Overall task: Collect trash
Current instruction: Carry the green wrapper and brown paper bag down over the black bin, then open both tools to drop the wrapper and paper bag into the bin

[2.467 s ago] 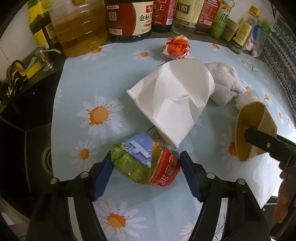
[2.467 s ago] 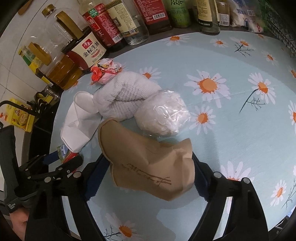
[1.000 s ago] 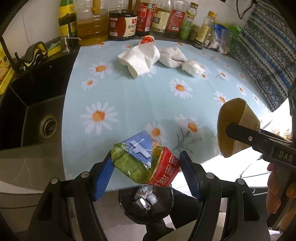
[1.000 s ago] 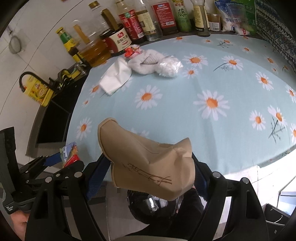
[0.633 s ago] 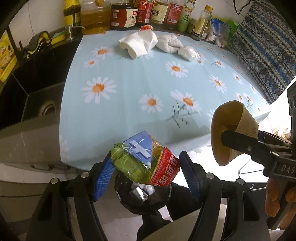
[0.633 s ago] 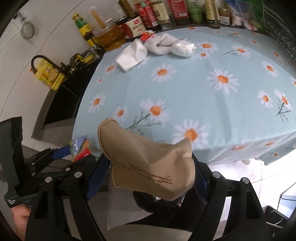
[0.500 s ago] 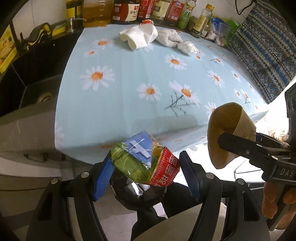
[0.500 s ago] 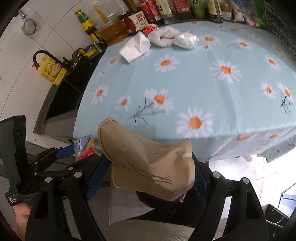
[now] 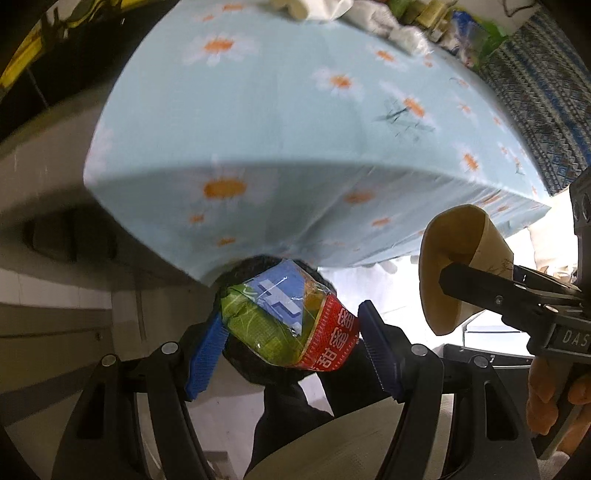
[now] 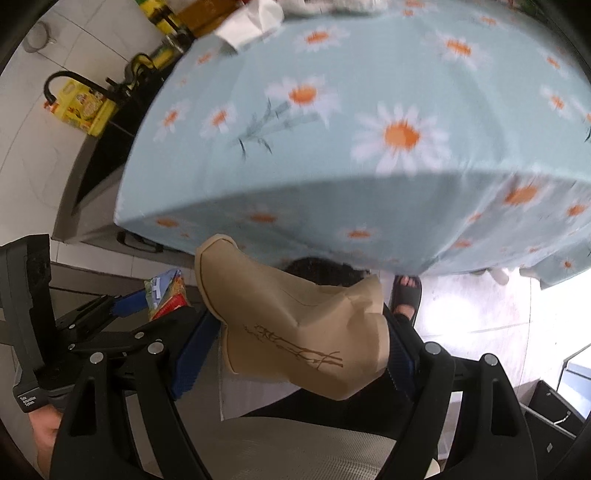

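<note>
My left gripper [image 9: 290, 326] is shut on a crumpled green, blue and red snack wrapper [image 9: 266, 317]. It hangs below the table's front edge, right over a black-lined trash bin [image 9: 255, 369] on the floor. My right gripper [image 10: 297, 334] is shut on a crushed brown paper cup [image 10: 280, 295], beside the left one and also over the bin [image 10: 317, 271]. In the left wrist view the cup [image 9: 439, 258] sits at the right. The right wrist view shows the wrapper [image 10: 166, 291] at the left.
The table's daisy cloth [image 10: 332, 206] hangs down just beyond both grippers. A white paper bag [image 10: 251, 22] and bottles stand at its far end. A dark sink [image 9: 55, 66] lies left. A sandalled foot [image 10: 406, 295] and a dark trouser leg [image 9: 295, 413] are next to the bin.
Both grippers have drawn back off the table and sunk below its front edge, tilting further down. The bin now lies right behind the wrapper and cup. Neither grip has changed.
</note>
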